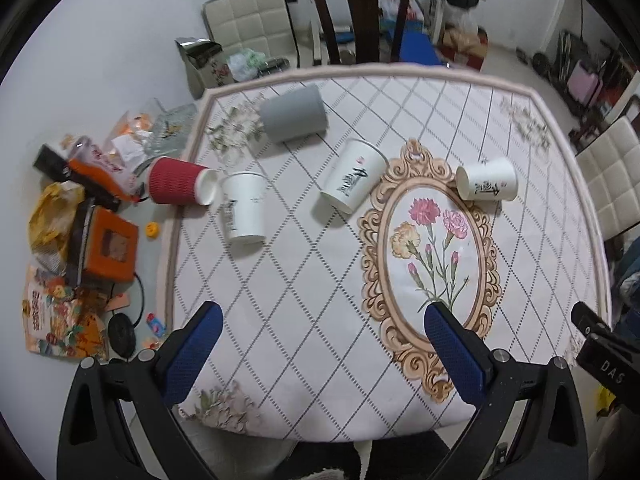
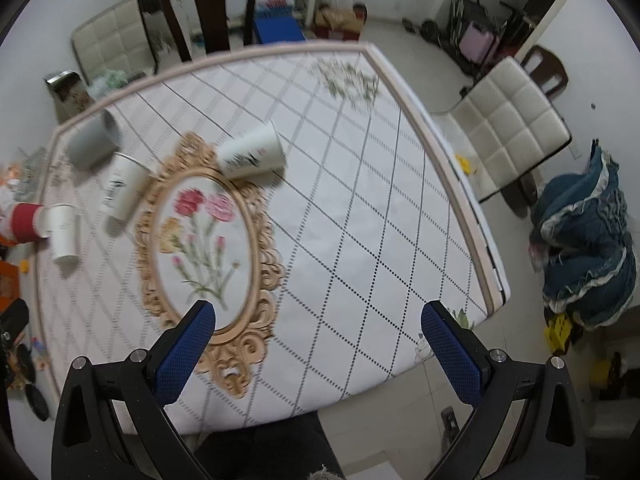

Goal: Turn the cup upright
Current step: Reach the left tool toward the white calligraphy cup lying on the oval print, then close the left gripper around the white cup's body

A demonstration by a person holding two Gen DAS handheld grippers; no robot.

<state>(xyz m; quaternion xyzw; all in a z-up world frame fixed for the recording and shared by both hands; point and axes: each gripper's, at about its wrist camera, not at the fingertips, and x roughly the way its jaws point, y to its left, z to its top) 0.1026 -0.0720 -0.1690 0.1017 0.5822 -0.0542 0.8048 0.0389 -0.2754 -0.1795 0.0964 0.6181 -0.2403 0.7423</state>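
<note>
Several cups lie on their sides on the patterned tablecloth (image 1: 304, 280). In the left wrist view they are a grey cup (image 1: 293, 114), a red ribbed cup (image 1: 180, 181), a white cup (image 1: 244, 213), a white printed cup (image 1: 352, 176) and a second white printed cup (image 1: 486, 180). The right wrist view shows the grey cup (image 2: 93, 140), the red cup (image 2: 26, 224) and three white cups (image 2: 64, 232) (image 2: 122, 188) (image 2: 252, 152). My left gripper (image 1: 322, 322) is open and empty over the table's near edge. My right gripper (image 2: 318, 320) is open and empty, well short of the cups.
Snack packets and an orange box (image 1: 106, 244) clutter the table's left side. A dark wooden chair (image 1: 360, 12) stands at the far edge. A padded white chair (image 2: 504, 132) stands to the right. Blue clothing (image 2: 588, 240) lies on the floor.
</note>
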